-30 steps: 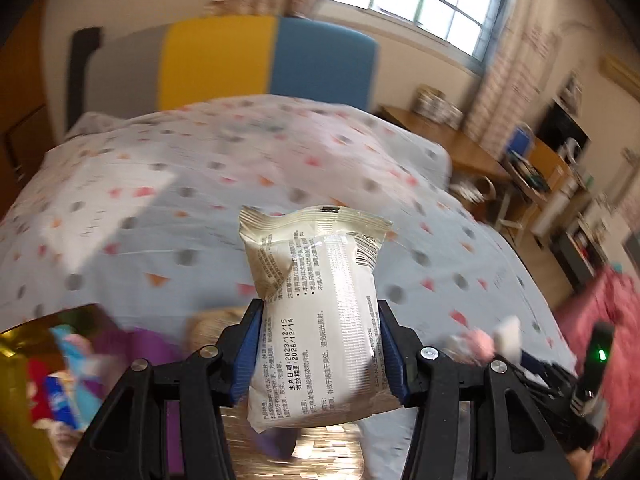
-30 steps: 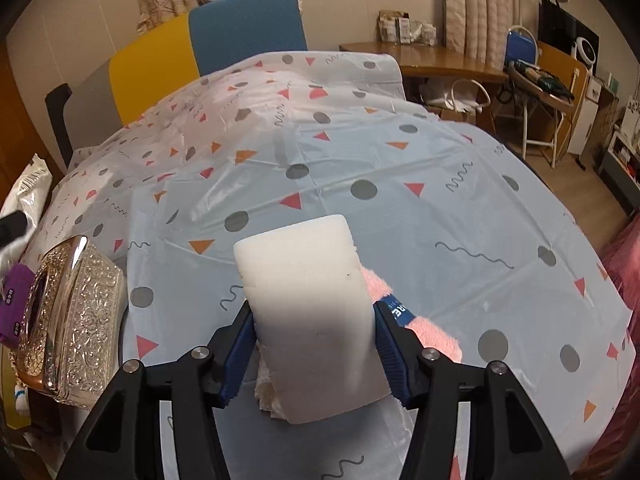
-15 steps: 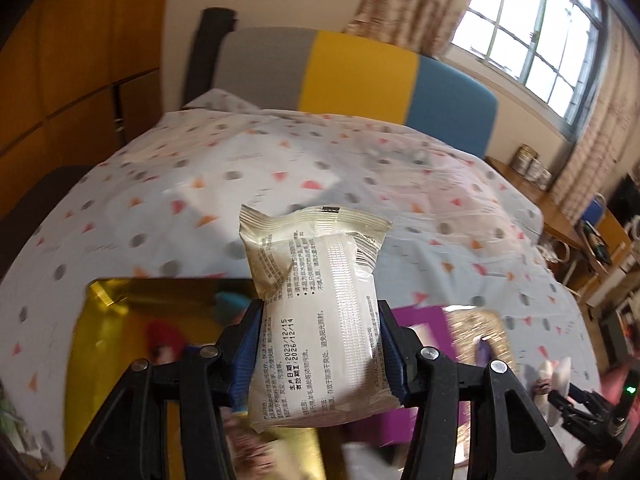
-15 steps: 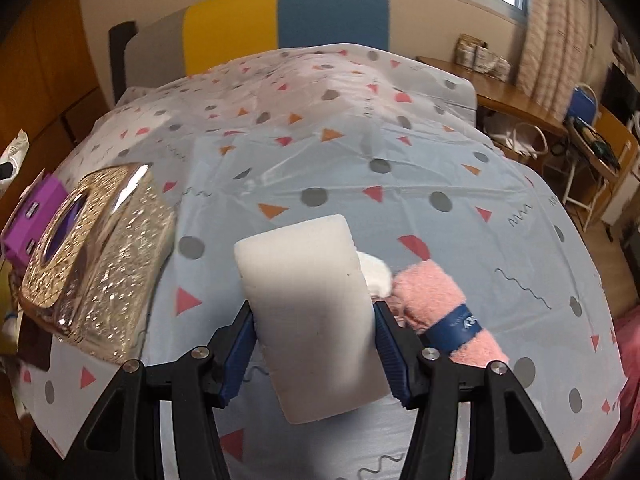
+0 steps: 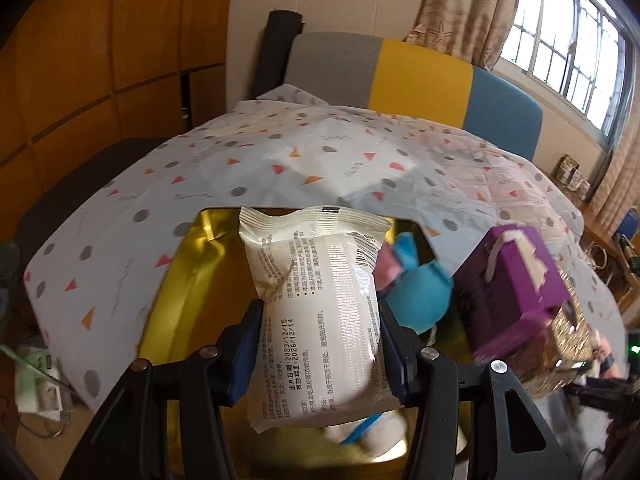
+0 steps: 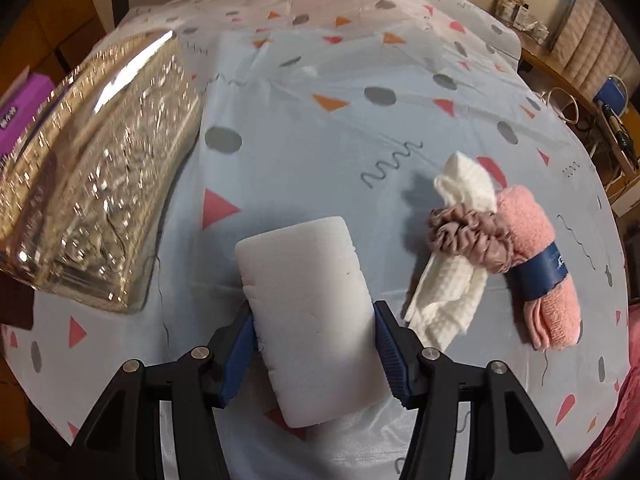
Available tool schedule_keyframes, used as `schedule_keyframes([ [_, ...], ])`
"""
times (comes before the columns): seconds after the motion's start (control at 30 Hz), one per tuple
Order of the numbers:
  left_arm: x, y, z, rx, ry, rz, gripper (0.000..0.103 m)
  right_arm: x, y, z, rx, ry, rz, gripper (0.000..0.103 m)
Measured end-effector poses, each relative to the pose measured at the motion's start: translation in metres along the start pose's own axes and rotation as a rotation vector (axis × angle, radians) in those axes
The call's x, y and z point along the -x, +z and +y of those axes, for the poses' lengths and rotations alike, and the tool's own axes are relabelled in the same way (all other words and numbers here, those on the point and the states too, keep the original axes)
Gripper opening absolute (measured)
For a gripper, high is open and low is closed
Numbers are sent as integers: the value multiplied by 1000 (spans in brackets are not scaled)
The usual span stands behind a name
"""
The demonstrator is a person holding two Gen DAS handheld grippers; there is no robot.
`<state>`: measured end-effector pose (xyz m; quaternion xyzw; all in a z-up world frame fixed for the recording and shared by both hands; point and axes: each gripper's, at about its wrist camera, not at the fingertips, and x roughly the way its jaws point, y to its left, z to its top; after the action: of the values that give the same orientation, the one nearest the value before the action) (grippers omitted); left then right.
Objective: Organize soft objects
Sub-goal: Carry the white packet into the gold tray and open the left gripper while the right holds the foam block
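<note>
Left wrist view: the left gripper (image 5: 320, 344) clamps a cream printed packet (image 5: 318, 316) upright between its blue pads, above the gold tray (image 5: 192, 280) near the table's left edge. Right wrist view: the right gripper (image 6: 314, 344) squeezes a plain white sponge block (image 6: 310, 312) over the patterned tablecloth (image 6: 320, 120); a pink rolled towel (image 6: 540, 264), white cloth (image 6: 456, 280) and mauve scrunchie (image 6: 468, 236) lie just right, touching each other.

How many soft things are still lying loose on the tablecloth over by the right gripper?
3, lying together right of the held sponge: a white cloth, a dusty-pink scrunchie draped over it, and a rolled pink towel with a blue band. Others may be hidden outside this view.
</note>
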<state>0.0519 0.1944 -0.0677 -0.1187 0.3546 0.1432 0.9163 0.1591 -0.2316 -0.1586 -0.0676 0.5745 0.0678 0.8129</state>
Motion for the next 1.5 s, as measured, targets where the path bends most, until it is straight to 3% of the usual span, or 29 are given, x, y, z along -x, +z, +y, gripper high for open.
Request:
schedule_keyframes([
  [0.5,15,-28,31,-19,24,-9,55,-8,-1,-8,-27,18,-6,63],
  [1.13,14,-47,65,24,83,36,55,0,-11,18,76,-45,-46,62],
  [1.5,-2,-51,56,5,77,81,55,5,-13,22,95,-54,-51,62],
])
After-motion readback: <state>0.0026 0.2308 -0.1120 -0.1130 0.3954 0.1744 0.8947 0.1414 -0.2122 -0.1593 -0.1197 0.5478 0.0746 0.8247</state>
